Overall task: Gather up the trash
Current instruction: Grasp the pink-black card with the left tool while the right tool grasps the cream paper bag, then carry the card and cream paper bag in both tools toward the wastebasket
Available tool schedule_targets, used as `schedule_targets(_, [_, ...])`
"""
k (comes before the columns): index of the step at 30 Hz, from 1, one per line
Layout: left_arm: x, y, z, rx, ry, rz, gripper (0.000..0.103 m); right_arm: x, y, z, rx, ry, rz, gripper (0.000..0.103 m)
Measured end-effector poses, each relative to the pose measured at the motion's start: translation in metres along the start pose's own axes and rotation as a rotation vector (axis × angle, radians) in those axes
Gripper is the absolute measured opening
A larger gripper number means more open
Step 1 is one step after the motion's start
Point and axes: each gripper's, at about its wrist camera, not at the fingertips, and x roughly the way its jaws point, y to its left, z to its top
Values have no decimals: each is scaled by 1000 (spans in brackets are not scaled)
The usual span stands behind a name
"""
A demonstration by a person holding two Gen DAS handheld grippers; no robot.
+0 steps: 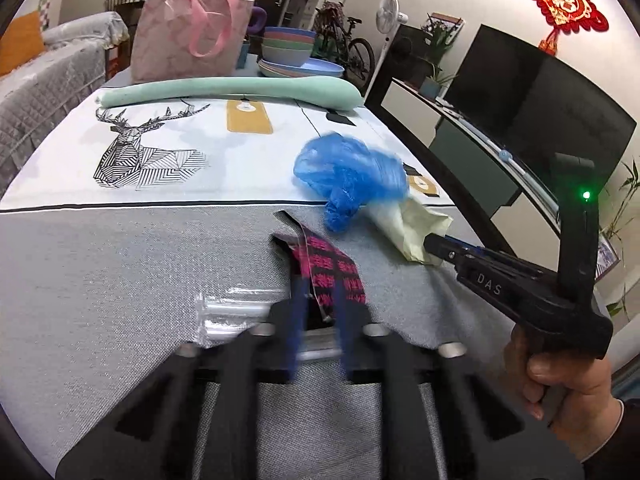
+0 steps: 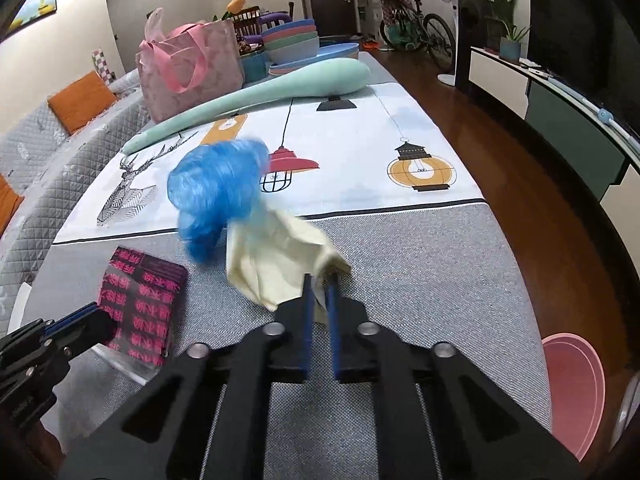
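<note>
My left gripper (image 1: pixel 318 296) is shut on a pink-and-black snack wrapper (image 1: pixel 328 264), which rests on the grey tablecloth; the same wrapper (image 2: pixel 142 304) shows in the right wrist view with the left gripper (image 2: pixel 106 326) at its near edge. My right gripper (image 2: pixel 319 284) is shut on a pale yellow crumpled sheet (image 2: pixel 276 268) with a blue plastic bag (image 2: pixel 218 192) bunched at its far end. The bundle hangs above the table and the blue bag (image 1: pixel 348 172) is blurred. The right gripper (image 1: pixel 430 244) holds the yellow sheet (image 1: pixel 408 228) at the right.
A clear plastic piece (image 1: pixel 236 312) lies by the left gripper. Farther back sit a long mint cushion (image 1: pixel 224 94), a pink tote bag (image 1: pixel 188 36) and stacked bowls (image 1: pixel 288 46). A pink bin (image 2: pixel 574 392) stands off the table's right edge. A hand (image 1: pixel 560 380) grips the right tool.
</note>
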Motion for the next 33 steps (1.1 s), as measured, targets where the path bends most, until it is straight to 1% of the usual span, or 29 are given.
schedule_targets(2, [-5,-3,1,12,-13,10,6,-7,-2,-1,3,-6,10,5])
schedule_targets(6, [-22,-10,1,32,-47,4,1,-26,-2,-3,-17,-28,16,5])
schedule_targets(14, [-50,-22,-5,77,-99,21,1,-66,-8,-17,-39,-56,2,5])
schedule_targets(20, [-78,-32,-10,100,-157,13,1,-108,-19,-31,-37,-109,-4,5])
schedule_targets(23, [-92,-38,-13,107,-179,2,1,-134,-30,-44,-18,-148,-9,5])
schedule_targets(27, [-106,-49,-20,136,-207,1,1,-158,-46,-64,4,-179,-30,5])
schedule_targets(29, [-111,-52,-25,130,-215,0,1,-166,-53,-70,16,-187,-33,5])
schedule_targets(33, [-116,-60,-39,113,-211,-3,1,-187,-59,-81,5,-232,-45,5])
